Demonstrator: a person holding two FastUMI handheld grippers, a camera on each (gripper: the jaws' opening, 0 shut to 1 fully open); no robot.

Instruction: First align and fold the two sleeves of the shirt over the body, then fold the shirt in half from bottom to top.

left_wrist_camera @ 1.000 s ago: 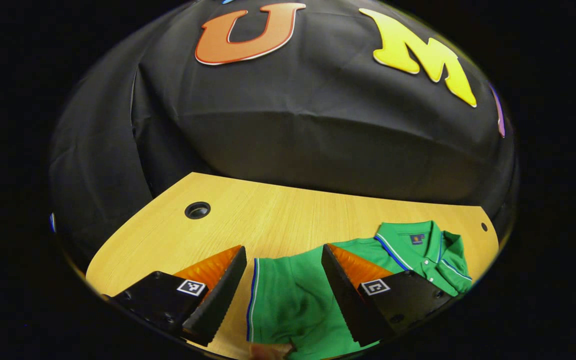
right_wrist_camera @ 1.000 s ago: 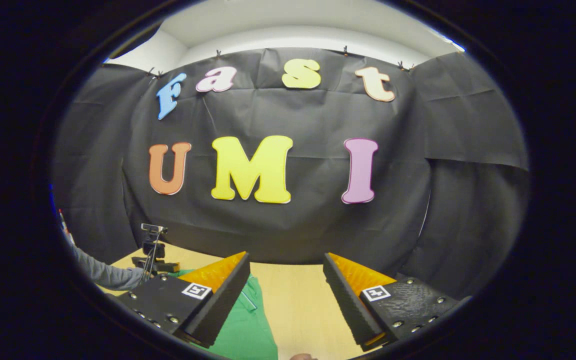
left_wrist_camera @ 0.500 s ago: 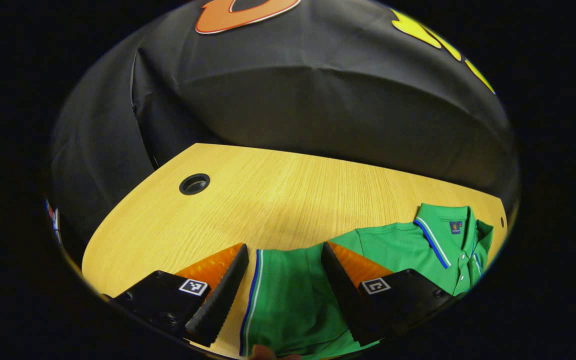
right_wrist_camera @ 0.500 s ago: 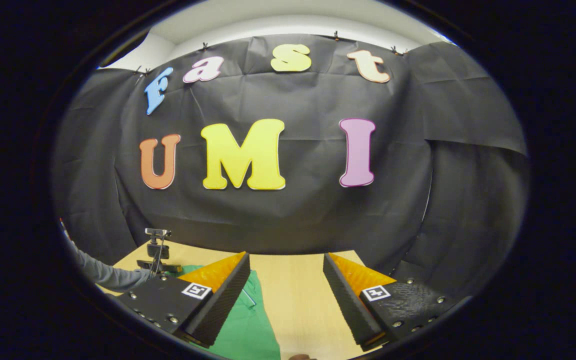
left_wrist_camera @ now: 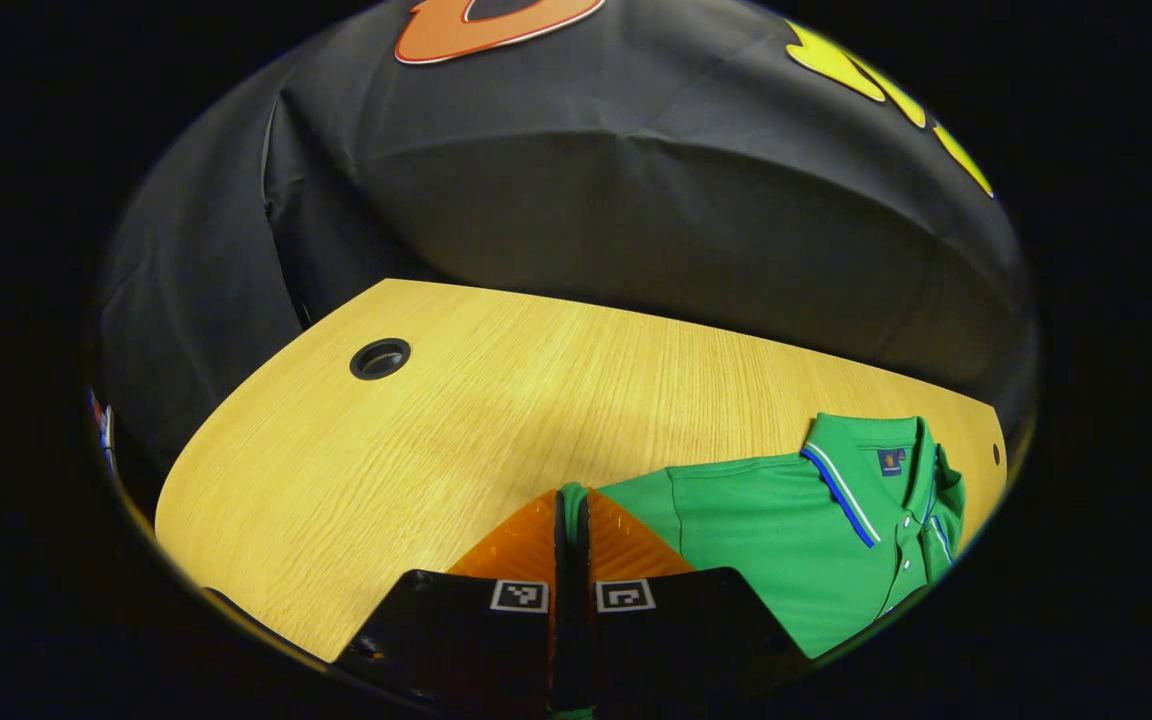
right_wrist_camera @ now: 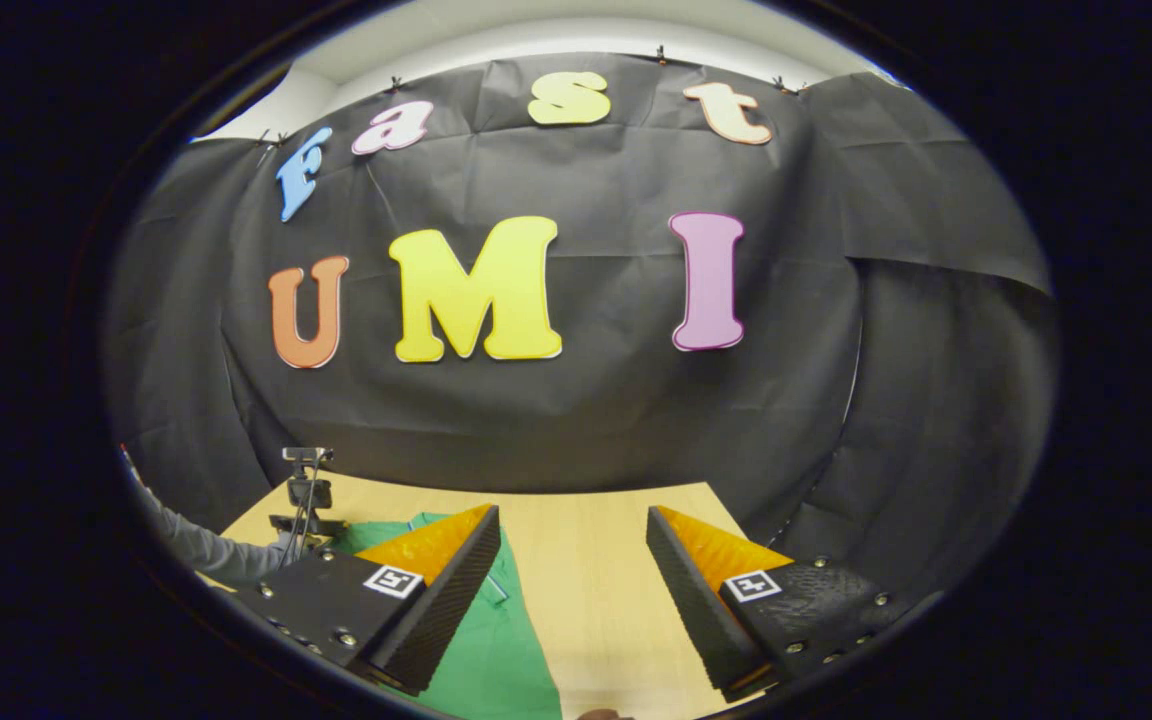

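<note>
Sleeve (left_wrist_camera: pixel 573 497) of the green shirt (left_wrist_camera: pixel 786 530) sat pinched between both fingers of the left gripper (left_wrist_camera: pixel 572 520), low over the wooden table (left_wrist_camera: pixel 386 450), the collar lying off to its right. Farther right, the right gripper (right_wrist_camera: pixel 573 560) hung above the table with fingers spread wide and empty, shirt fabric lying under its left finger (right_wrist_camera: pixel 446 590). In that view a grey-sleeved arm (right_wrist_camera: pixel 201 555) reached in at the left edge.

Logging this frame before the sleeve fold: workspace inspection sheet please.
Surface: light wooden table with round black grommet hole.
Job's things: green polo shirt with blue-and-white trim, lying collar toward the wall.
Clutter: nothing seen.
Grippers: left gripper jaws shut on a shirt edge; right gripper jaws open, above the table.
Cables: nothing seen.
Surroundings: black cloth wall; grey sleeve by a small black camera stand.
</note>
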